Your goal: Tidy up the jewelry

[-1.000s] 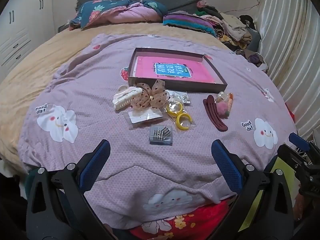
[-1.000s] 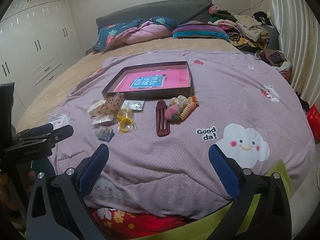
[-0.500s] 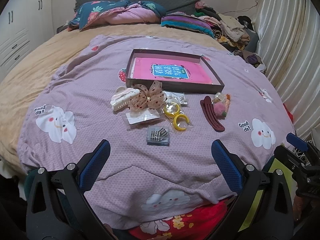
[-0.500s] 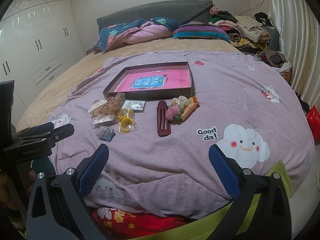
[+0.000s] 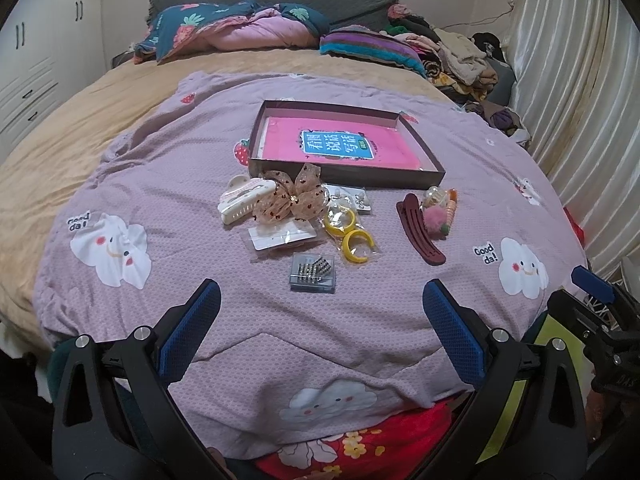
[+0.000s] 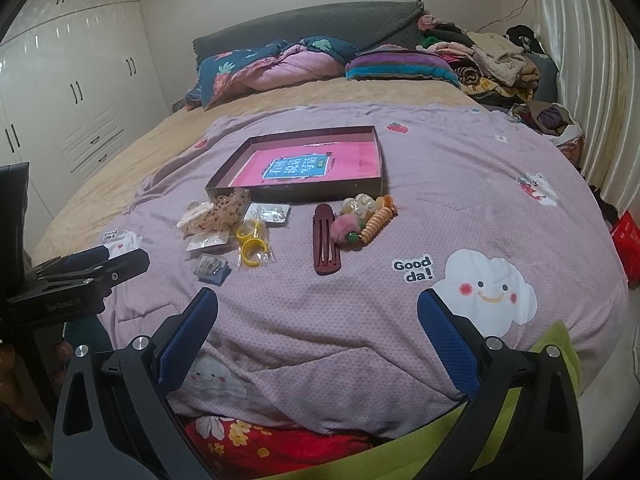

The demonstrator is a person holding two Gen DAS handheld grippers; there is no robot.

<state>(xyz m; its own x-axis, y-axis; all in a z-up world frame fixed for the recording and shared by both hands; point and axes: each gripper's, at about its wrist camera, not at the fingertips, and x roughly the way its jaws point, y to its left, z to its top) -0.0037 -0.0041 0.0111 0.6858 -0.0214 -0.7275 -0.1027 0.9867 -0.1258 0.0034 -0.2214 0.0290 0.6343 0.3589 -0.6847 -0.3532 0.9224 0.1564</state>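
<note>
Both wrist cams look fwd from the foot of the bed (image 5: 120, 128), low & well back. Left view faces the tray (image 5: 430, 170) head-on; right view sits further right, angled leftward. Both share tray & clutter.

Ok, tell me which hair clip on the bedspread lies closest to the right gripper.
The long dark red clip. It lies alone, right of the yellow hoops, pointing toward the right gripper; the cream claw clip sits farther left by the bow.

The left gripper (image 5: 320, 312) hangs over the purple bedspread (image 5: 200, 280), jaws wide apart and empty. Ahead lie a small clear box (image 5: 313, 273), yellow hoops (image 5: 352, 236), a dark red clip (image 5: 420, 229) and a tray (image 5: 428, 172).
</note>
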